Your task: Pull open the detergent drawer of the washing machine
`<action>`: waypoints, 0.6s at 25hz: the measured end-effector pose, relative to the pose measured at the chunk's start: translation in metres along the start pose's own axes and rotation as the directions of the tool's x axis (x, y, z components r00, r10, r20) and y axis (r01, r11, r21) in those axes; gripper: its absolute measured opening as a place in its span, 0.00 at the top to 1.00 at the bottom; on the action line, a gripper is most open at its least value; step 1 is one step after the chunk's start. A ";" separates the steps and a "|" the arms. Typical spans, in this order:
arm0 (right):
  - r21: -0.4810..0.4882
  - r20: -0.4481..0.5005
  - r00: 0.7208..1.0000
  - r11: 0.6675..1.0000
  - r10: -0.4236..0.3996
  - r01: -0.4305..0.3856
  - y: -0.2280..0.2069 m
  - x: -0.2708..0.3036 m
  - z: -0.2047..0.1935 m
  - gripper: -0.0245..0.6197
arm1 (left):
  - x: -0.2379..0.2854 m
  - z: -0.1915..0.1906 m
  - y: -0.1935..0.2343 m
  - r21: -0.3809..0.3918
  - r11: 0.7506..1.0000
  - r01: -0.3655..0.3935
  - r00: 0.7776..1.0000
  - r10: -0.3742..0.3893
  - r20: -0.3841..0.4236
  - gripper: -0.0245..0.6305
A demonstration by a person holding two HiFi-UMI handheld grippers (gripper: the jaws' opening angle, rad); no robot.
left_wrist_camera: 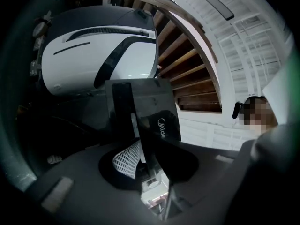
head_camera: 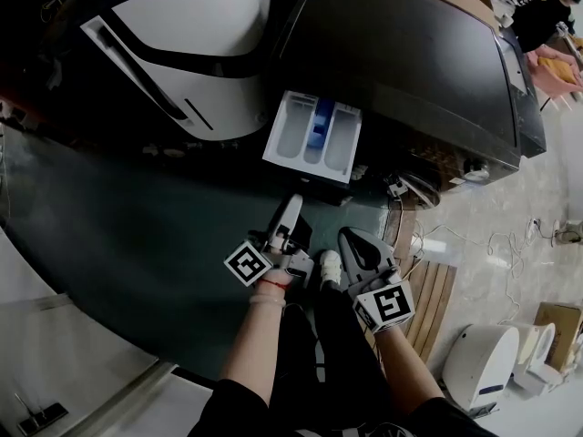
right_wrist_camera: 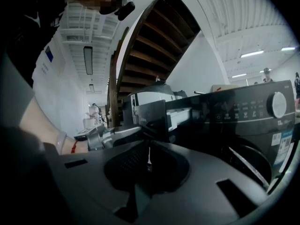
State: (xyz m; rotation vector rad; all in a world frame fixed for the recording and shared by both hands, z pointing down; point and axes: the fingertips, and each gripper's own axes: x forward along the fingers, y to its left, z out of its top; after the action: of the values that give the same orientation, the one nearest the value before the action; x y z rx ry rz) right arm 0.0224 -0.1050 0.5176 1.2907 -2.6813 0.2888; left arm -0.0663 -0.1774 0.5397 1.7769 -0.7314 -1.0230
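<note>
The black washing machine [head_camera: 410, 62] stands ahead, its round dial and door showing in the right gripper view [right_wrist_camera: 253, 121]. Its detergent drawer [head_camera: 314, 135] is pulled out, white with a blue middle compartment. My left gripper [head_camera: 293, 203] sits just below the drawer's front edge. In the left gripper view the dark drawer front [left_wrist_camera: 145, 107] stands upright right ahead, its thin edge running down between the parted jaws of the left gripper [left_wrist_camera: 145, 168]; I see no pad pressing on it. My right gripper [head_camera: 351, 239] hangs beside it, shut and empty [right_wrist_camera: 149, 161], with the drawer [right_wrist_camera: 180, 116] ahead.
A white rounded appliance [head_camera: 191, 44] stands left of the washer. A wooden slatted pallet [head_camera: 428, 299] lies at the washer's foot, with cables [head_camera: 510, 239] and a white device [head_camera: 483, 362] on the pale floor to the right. A wooden staircase [left_wrist_camera: 187, 64] rises behind.
</note>
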 end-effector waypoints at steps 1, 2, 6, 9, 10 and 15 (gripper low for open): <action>-0.012 0.012 1.000 1.000 -0.002 0.002 0.000 -0.001 0.000 0.94 | -0.003 0.000 0.001 0.010 1.000 -0.014 1.000 0.014 -0.005 0.82; -0.017 0.021 1.000 1.000 -0.003 0.004 0.001 -0.002 0.002 0.94 | -0.006 -0.001 0.001 0.030 0.999 -0.029 0.999 0.029 -0.015 0.85; -0.002 0.055 0.998 1.000 -0.019 0.019 0.005 -0.004 0.015 0.94 | -0.015 -0.003 -0.003 0.191 0.977 -0.094 0.989 0.114 -0.099 0.93; -0.025 0.054 0.998 1.000 -0.016 0.017 0.010 -0.006 0.023 0.94 | -0.019 0.002 -0.014 0.262 0.958 -0.113 0.982 0.148 -0.118 0.95; -0.031 0.062 0.998 0.999 -0.014 0.016 0.012 -0.007 0.027 0.94 | -0.021 0.005 -0.019 0.283 0.952 -0.116 0.981 0.155 -0.119 0.95; -0.039 0.067 0.998 0.999 -0.018 0.020 0.020 -0.012 0.049 0.94 | -0.023 0.014 -0.044 0.413 0.905 -0.104 0.970 0.183 -0.157 0.95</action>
State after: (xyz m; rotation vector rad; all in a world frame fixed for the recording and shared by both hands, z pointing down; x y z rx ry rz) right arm 0.0113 -0.0950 0.4651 1.3363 -2.7133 0.1932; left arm -0.0881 -0.1470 0.5034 2.1017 -0.9870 -0.6157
